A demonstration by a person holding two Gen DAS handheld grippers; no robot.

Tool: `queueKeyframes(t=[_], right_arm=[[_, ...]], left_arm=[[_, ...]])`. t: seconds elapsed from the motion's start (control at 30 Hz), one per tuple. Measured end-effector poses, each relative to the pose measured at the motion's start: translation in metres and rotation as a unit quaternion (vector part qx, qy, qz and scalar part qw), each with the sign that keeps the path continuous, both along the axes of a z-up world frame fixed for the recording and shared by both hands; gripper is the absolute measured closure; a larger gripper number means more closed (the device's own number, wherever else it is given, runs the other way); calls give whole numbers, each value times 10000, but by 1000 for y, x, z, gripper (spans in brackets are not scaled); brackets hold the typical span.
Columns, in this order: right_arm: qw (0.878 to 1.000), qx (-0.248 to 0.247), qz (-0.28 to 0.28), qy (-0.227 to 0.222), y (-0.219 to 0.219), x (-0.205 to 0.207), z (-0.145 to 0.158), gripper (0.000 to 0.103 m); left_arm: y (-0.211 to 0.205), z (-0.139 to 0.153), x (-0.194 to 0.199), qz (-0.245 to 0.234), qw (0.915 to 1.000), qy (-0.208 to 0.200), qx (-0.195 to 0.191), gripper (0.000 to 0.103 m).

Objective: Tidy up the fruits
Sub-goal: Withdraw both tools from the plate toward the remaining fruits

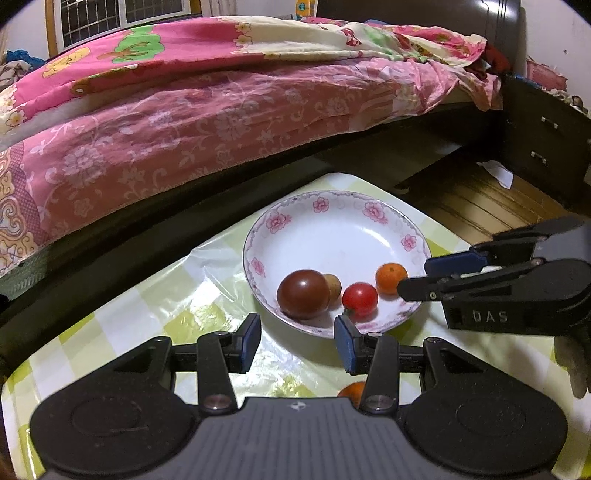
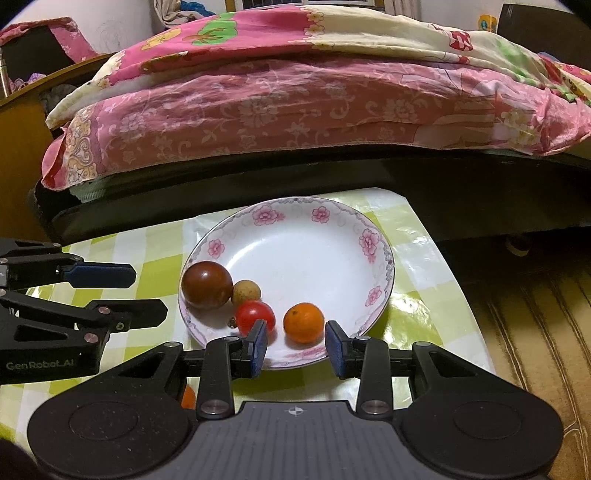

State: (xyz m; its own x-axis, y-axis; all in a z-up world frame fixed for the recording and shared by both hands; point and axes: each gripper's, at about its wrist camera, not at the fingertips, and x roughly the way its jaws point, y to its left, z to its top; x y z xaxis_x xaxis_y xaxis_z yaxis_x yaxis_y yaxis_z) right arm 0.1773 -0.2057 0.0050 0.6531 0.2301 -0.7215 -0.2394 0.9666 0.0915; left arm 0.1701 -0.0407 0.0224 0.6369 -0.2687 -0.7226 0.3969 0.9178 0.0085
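Nearest, half hidden under the gripper bodies: a second orange (image 1: 353, 392) on the checked tablecloth (image 2: 159, 273). Right gripper (image 2: 297, 344) spread wide, nothing held, just short of the orange (image 2: 303, 322). Left gripper (image 1: 298, 343) open too, empty. Beyond, on the floral plate (image 2: 295, 243): red tomato (image 2: 255, 316), dark plum (image 2: 206, 284), small tan fruit (image 2: 246, 291). Behind, pink bedding (image 2: 295, 110).

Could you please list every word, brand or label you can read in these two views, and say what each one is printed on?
"DAS" – raised letters on the side of the right gripper, seen from the left wrist.
"Gen Robot.AI" – pale letters on the side of the left gripper, seen from the right wrist.
The yellow box behind the bed carries print, too small and blurred to read.
The plate shows only a pink flower pattern, no words.
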Motion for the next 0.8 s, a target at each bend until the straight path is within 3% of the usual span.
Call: queueKeyframes(t=[0.5, 0.8], right_arm=[[9999, -66, 37, -93, -4, -25, 12, 71], [9965, 101, 828, 113, 15, -56, 10, 70]], left_arm=[[16, -5, -33, -151, 9997, 125, 143, 52], [24, -13, -56, -507, 9980, 381, 60, 52]])
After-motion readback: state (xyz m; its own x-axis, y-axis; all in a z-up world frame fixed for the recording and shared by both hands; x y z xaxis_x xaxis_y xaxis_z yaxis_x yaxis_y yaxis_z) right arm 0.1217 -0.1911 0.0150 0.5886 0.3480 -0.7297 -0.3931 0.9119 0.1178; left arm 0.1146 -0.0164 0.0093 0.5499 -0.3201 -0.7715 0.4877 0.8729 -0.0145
